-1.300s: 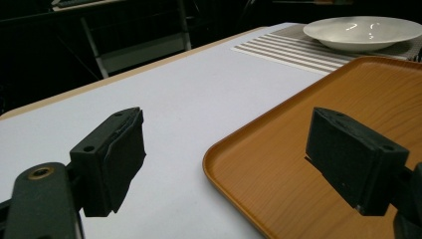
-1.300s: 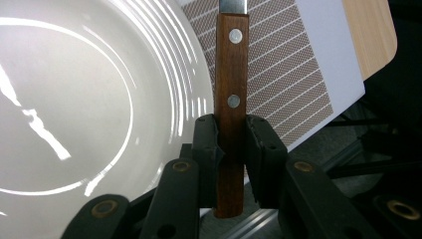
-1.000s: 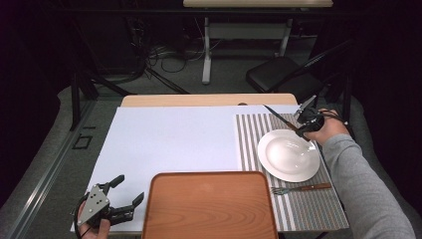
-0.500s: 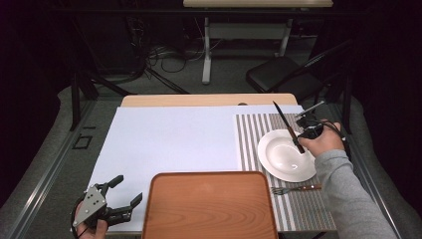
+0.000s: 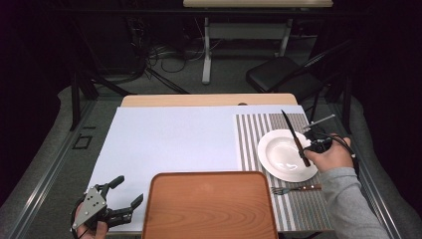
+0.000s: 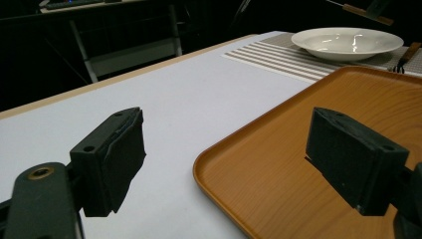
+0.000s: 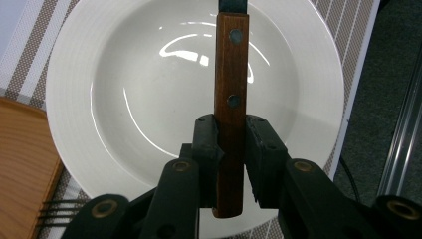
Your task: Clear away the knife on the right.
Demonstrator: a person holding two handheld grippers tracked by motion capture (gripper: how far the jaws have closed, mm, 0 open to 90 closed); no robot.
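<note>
Right gripper [image 7: 230, 144] pinches my knife [image 7: 231, 99] by its wooden handle, held over the white plate [image 5: 278, 167] on the striped mat; fork [image 5: 296, 188] lies beside the plate. Knife not yet set down. Left gripper [image 5: 123, 195] spread, idle near tray [image 5: 209, 209].

The plate [image 5: 287, 155] sits on the placemat [image 5: 259, 134], fork [image 5: 296, 188] before it, tray [image 5: 209, 206] left.

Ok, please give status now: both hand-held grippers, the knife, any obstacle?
Right hand-held gripper shut on knife, held over white plate. Left hand-held gripper open, by wooden tray. Nothing blocking.
</note>
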